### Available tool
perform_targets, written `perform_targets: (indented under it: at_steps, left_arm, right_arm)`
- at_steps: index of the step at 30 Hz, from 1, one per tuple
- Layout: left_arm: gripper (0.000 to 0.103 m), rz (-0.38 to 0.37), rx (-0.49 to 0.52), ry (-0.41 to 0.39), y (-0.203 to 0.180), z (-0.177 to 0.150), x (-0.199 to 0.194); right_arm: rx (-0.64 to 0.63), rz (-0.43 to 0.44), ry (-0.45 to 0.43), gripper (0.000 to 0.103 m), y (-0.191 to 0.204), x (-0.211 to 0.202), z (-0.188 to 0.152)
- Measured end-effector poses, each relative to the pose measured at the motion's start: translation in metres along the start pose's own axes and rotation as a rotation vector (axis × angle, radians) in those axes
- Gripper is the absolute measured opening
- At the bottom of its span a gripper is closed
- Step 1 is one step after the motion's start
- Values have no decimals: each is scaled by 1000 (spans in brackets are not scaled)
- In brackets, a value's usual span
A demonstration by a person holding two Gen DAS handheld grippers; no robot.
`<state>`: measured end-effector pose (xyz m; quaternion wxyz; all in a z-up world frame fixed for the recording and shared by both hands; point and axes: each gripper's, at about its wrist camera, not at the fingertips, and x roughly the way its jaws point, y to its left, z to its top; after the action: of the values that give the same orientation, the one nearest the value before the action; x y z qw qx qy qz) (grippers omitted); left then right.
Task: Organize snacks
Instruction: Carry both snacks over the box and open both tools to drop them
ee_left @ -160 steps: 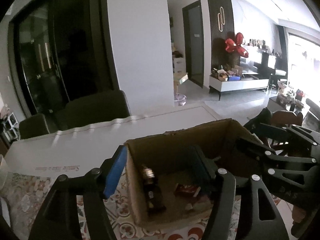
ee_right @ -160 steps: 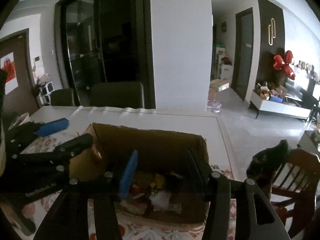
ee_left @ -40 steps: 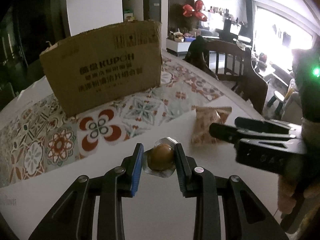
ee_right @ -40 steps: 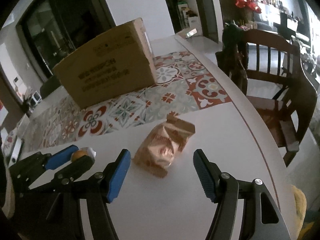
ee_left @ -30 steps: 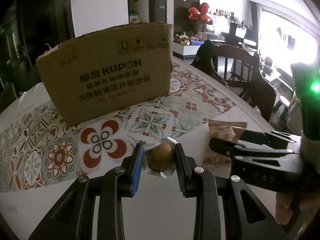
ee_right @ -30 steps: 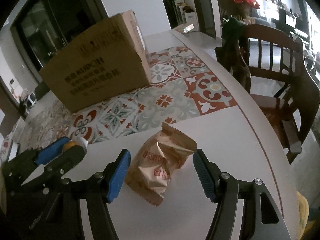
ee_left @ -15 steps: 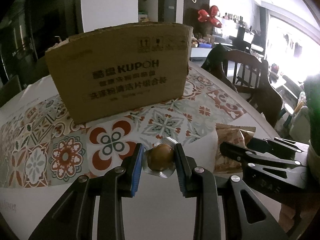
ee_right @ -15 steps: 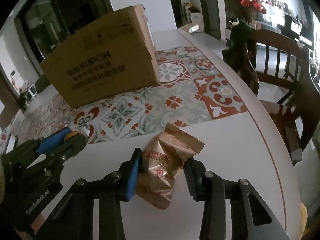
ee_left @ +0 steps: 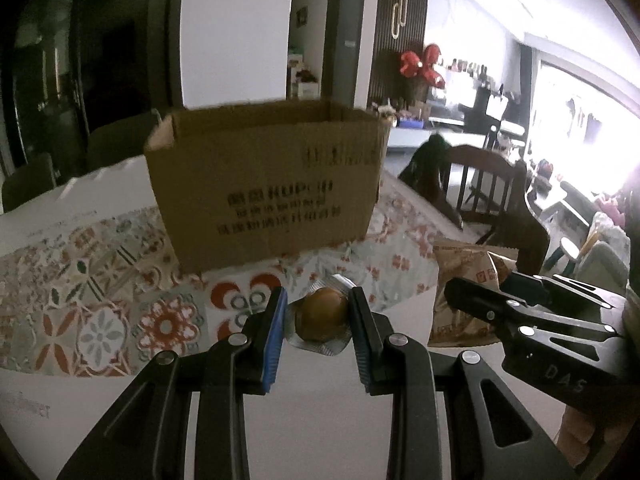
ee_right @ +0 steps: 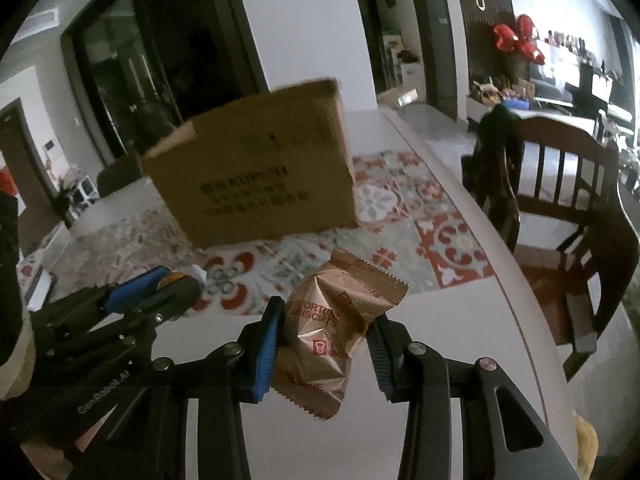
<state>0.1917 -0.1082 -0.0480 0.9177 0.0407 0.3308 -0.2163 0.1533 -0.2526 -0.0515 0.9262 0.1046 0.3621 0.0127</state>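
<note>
My left gripper (ee_left: 318, 312) is shut on a small round brown snack in a clear foil-edged pack (ee_left: 322, 316), held above the table. My right gripper (ee_right: 324, 332) is shut on a golden fortune biscuit packet (ee_right: 332, 332), also lifted off the table; it shows at the right of the left wrist view (ee_left: 468, 276). An open brown cardboard box (ee_left: 264, 184) with printed lettering stands ahead on the patterned mat; it also shows in the right wrist view (ee_right: 256, 168). The left gripper appears at the lower left of the right wrist view (ee_right: 160, 284).
The white table (ee_right: 460, 320) carries a floral patterned mat (ee_left: 100, 280). A dark wooden chair (ee_right: 560, 208) stands at the table's right edge. Dark chairs (ee_left: 28, 180) sit behind the table at the far left.
My right gripper closed on the biscuit packet and lifted it. Both grippers rose with their snacks, and the box's open top has come into view.
</note>
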Motion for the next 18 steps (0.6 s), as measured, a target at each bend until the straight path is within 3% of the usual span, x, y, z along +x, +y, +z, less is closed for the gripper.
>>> perform_targets:
  at_steps: [7, 18]
  left_arm:
    - [31, 7, 0, -97, 6, 27, -22]
    - [31, 76, 14, -223, 30, 79, -36]
  right_arm:
    - [-43, 35, -101, 41, 18, -26, 27]
    - [-109, 70, -236, 41, 39, -32, 86]
